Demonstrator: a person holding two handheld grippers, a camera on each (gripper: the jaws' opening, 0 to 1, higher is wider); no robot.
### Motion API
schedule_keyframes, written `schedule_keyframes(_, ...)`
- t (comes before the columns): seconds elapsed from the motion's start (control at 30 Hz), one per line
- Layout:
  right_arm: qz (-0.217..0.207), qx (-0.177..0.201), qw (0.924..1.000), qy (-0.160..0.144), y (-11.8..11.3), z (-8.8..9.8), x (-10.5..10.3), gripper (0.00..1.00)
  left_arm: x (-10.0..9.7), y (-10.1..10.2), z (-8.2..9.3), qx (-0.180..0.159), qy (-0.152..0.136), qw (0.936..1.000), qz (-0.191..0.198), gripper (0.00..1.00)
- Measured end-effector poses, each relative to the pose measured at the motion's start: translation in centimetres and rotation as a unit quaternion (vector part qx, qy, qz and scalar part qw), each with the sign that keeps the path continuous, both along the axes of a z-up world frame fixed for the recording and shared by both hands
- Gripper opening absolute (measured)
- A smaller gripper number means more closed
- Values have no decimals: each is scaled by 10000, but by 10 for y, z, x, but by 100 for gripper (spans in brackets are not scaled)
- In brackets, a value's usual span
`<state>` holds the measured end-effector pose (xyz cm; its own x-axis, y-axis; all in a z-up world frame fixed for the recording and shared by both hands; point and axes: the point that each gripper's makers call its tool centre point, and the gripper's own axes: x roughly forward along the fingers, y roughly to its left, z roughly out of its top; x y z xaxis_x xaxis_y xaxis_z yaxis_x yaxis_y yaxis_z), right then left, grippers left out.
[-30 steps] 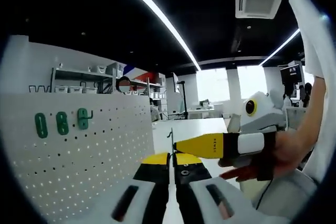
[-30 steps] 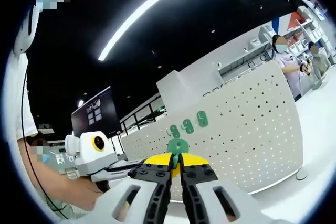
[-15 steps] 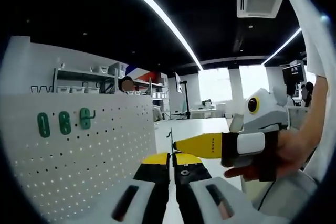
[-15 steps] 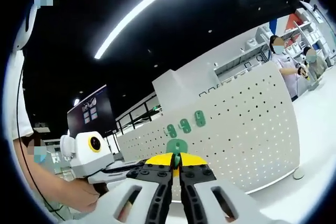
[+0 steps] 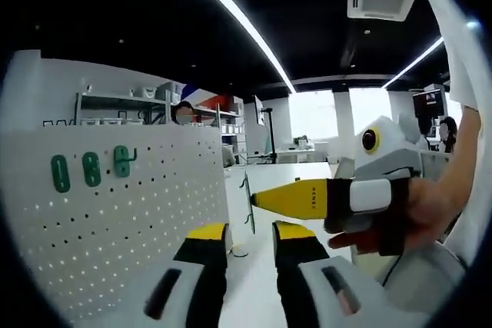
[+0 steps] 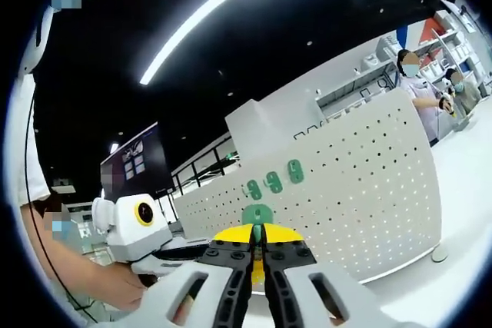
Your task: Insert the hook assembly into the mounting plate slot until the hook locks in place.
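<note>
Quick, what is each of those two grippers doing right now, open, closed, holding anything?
Left gripper: open, nothing between its jaws.
Right gripper: closed on a green hook assembly, in front of the white pegboard.

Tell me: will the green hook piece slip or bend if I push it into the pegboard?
Likely stiff: the green hook piece looks like thin moulded plastic. The right claw pinches only its lower edge, so it may pivot when pushed against the pegboard.

right gripper: jaws closed on green hook | pegboard: upright ahead, three green hooks mounted upper left | left gripper: low left, in a hand
</note>
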<state>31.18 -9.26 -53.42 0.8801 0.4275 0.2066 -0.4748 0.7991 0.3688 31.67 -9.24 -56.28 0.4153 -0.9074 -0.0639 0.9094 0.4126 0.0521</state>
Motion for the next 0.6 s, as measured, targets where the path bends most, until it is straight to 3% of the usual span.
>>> schedule_keyframes(0.4,8,-5,10000,33,1,-2,-1,1,10,6,-10,41,175,9995,255,70)
schedule_keyframes(0.6,-1,-17,10000,69,0,-2,-1,1,10,7,-16,156,233,9992,283,74)
